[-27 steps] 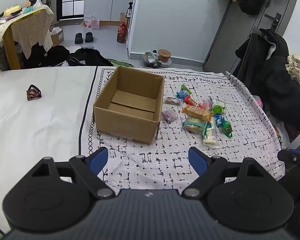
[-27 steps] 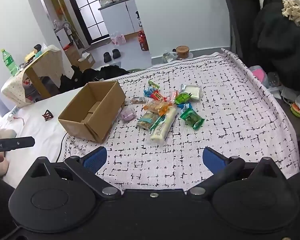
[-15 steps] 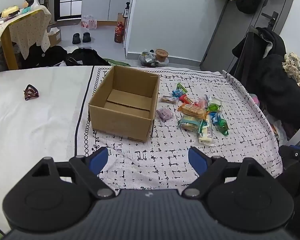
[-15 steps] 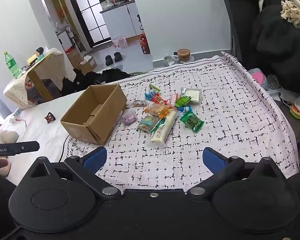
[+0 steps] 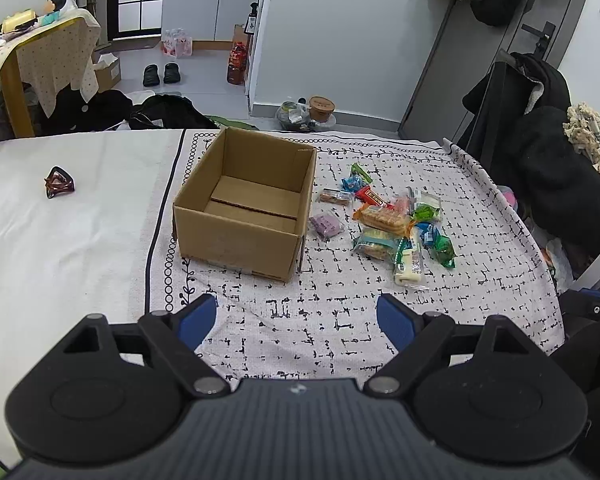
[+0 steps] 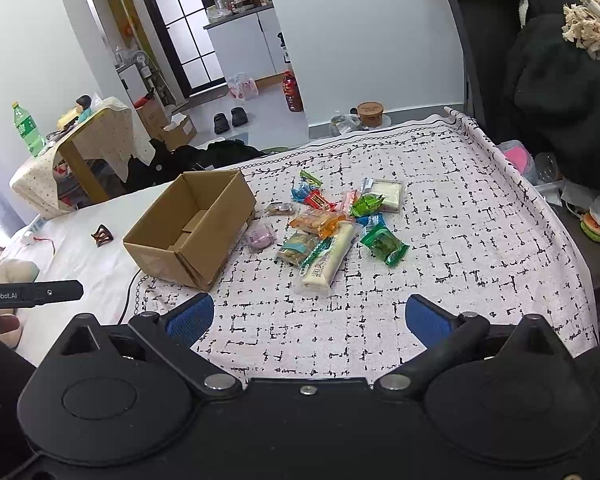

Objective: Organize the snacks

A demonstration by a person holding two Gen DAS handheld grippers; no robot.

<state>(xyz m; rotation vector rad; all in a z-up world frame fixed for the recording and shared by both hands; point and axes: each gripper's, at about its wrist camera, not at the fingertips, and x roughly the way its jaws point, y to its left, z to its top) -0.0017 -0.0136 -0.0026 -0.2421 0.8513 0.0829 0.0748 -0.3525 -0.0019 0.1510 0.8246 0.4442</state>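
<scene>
- Left claw [image 5: 296,318] released, blue pads spread wide, nothing between them, poised above the patterned cloth [image 5: 480,216].
- Right claw [image 6: 308,318] likewise released and bare, tilted down toward the desk.
- Cardboard box [image 5: 246,204] open-topped and hollow, sitting on the cloth.
- Pile of snacks [image 5: 392,220] just beside the box, on its right in the left wrist view; purple packet [image 5: 326,226] nearest the box wall.
- Brown hair clip [image 5: 59,182] well apart, on the plain white sheet.
</scene>
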